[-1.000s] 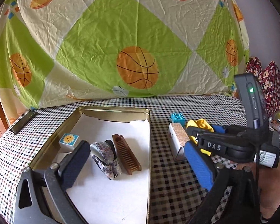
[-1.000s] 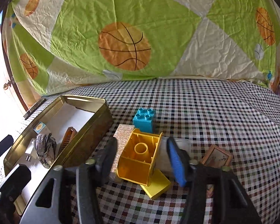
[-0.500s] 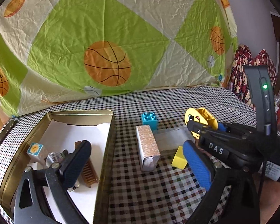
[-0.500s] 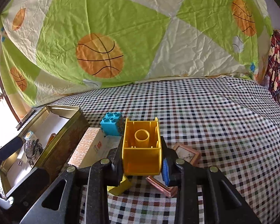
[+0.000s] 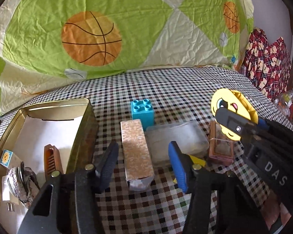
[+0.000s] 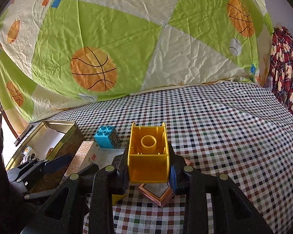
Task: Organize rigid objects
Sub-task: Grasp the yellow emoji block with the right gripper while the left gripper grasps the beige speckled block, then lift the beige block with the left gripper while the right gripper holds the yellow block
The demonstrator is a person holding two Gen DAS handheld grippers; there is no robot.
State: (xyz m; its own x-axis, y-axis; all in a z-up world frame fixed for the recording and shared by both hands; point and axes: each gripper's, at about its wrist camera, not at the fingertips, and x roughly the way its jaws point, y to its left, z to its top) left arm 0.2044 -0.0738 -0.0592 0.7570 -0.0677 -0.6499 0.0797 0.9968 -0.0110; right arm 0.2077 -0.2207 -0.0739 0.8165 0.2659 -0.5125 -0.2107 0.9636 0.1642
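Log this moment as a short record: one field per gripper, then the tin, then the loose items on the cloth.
left gripper: jaws closing around the patterned carton, pads not yet touching it
right gripper: shut on the yellow toy block, hollow underside facing the camera
gold tin: open; holds a brown comb, a sun-picture cube and a glittery hair clip
loose on checked cloth: blue toy brick, clear plastic box, small framed picture
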